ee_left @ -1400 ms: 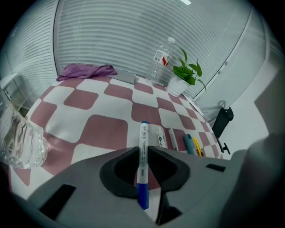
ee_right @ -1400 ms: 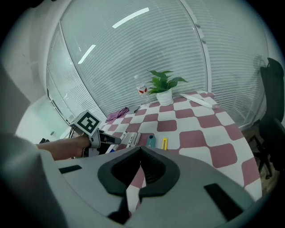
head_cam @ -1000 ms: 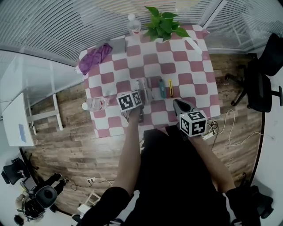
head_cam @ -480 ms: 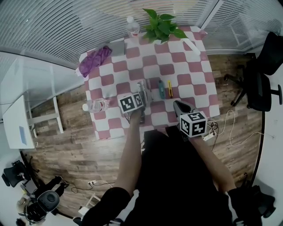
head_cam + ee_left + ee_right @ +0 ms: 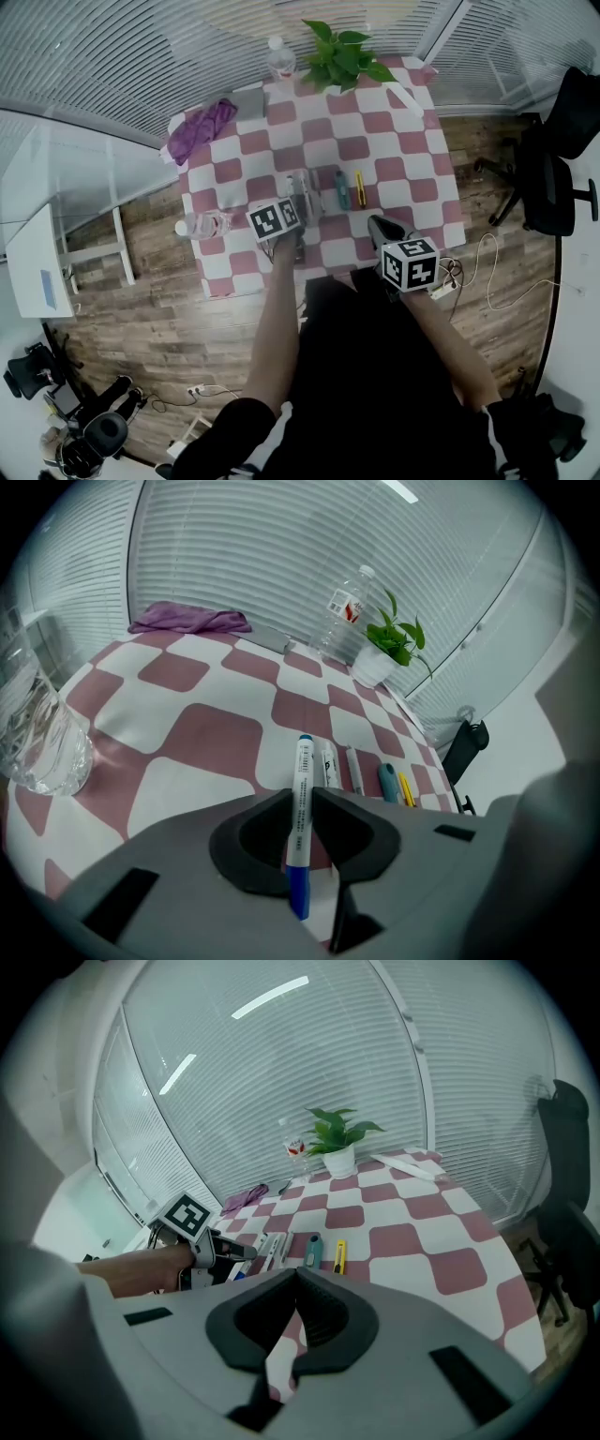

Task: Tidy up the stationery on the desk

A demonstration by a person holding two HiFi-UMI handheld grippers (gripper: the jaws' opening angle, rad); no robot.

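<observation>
Left gripper view, left claw (image 5: 300, 803) pinching white marker (image 5: 304, 761) with blue end over near part of checkered desk (image 5: 206, 738), right claw (image 5: 294, 1283) pressed together, empty, row of pens (image 5: 352, 771) just beyond marker tip, clear container (image 5: 37, 733) at left, bottle (image 5: 342, 616) and plant (image 5: 394, 639) at far edge.

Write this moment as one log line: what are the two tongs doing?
left tongs: shut on blue-and-white marker | right tongs: shut, empty | checkered table: row of pens beside marker
</observation>
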